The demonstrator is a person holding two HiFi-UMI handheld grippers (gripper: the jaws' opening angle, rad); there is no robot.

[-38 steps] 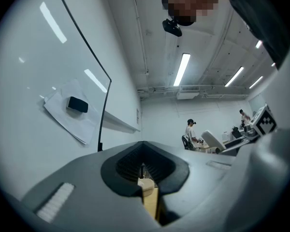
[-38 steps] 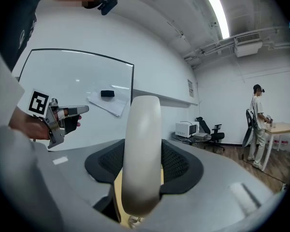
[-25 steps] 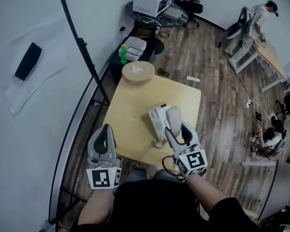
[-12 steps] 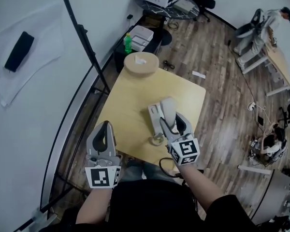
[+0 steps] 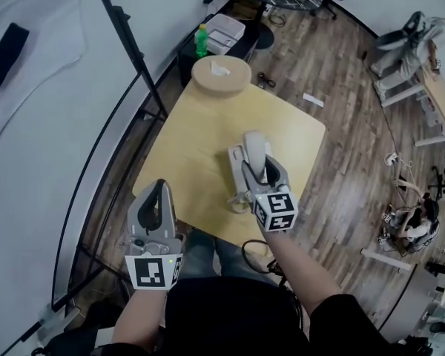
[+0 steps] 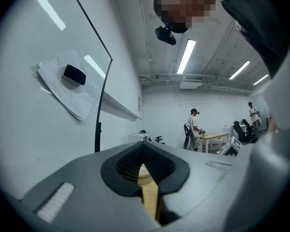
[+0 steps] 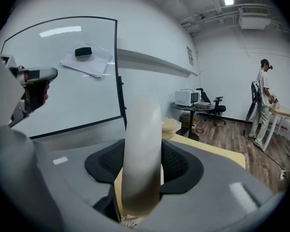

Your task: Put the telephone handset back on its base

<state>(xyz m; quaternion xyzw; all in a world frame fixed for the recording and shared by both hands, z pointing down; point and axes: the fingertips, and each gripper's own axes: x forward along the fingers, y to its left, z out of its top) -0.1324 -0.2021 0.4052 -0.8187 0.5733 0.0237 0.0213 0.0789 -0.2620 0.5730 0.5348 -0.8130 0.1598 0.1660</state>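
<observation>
The white telephone base (image 5: 238, 173) lies on the yellow table (image 5: 200, 136), near its front right part. My right gripper (image 5: 262, 172) is shut on the pale grey handset (image 5: 256, 151) and holds it over the base's right side; whether the two touch cannot be told. In the right gripper view the handset (image 7: 142, 149) stands upright between the jaws of my right gripper (image 7: 144, 175). Off the table's front left corner, my left gripper (image 5: 160, 193) is shut and holds nothing. Its closed jaws fill the left gripper view, where the left gripper (image 6: 146, 167) shows only a sliver of table between them.
The coiled cord (image 5: 239, 201) hangs at the base's near end. A round tan box (image 5: 221, 75) sits at the table's far edge. A black stand pole (image 5: 132, 50) and whiteboard run along the left. A green bottle (image 5: 202, 40) stands beyond. People work at tables (image 7: 265, 105) far right.
My right gripper has carried the handset a little left and forward, from beside the base to over it. The left gripper has stayed shut by the table corner.
</observation>
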